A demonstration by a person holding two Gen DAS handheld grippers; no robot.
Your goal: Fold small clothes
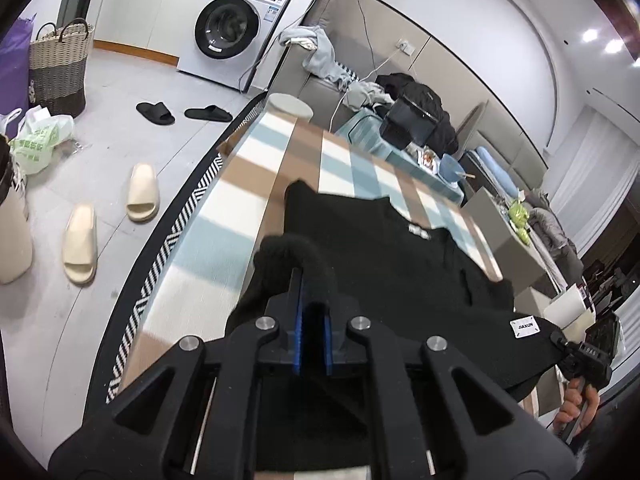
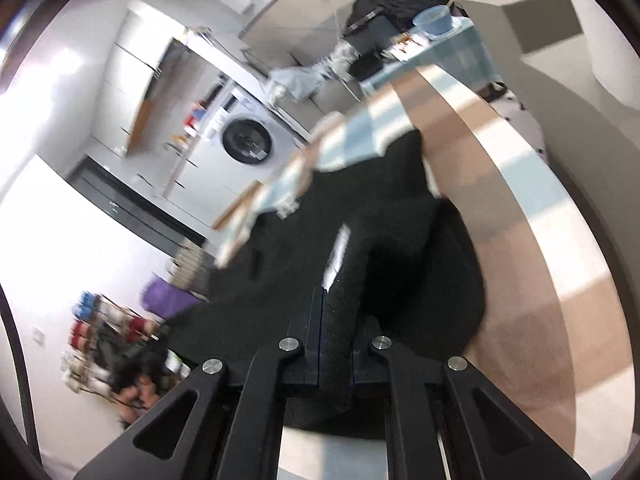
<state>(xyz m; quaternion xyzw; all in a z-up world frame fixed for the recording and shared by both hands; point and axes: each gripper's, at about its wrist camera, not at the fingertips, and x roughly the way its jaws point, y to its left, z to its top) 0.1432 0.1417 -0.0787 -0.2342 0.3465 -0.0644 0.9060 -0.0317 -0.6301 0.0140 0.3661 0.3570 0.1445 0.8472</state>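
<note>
A garment (image 1: 384,248) lies on the bench (image 1: 240,184). Slippers (image 1: 108,216) sit on the floor to its left, a washing machine (image 1: 236,28) beyond, a bowl (image 1: 450,168) at the bench's far end.

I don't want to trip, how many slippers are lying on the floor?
4. Two black slippers lie near the washing machine; two cream slippers lie closer, beside the zigzag rug edge. Others may be hidden.

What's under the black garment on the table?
The black knitted garment lies on a brown, white and blue checked tablecloth. Whatever sits beneath its middle is covered.
</note>
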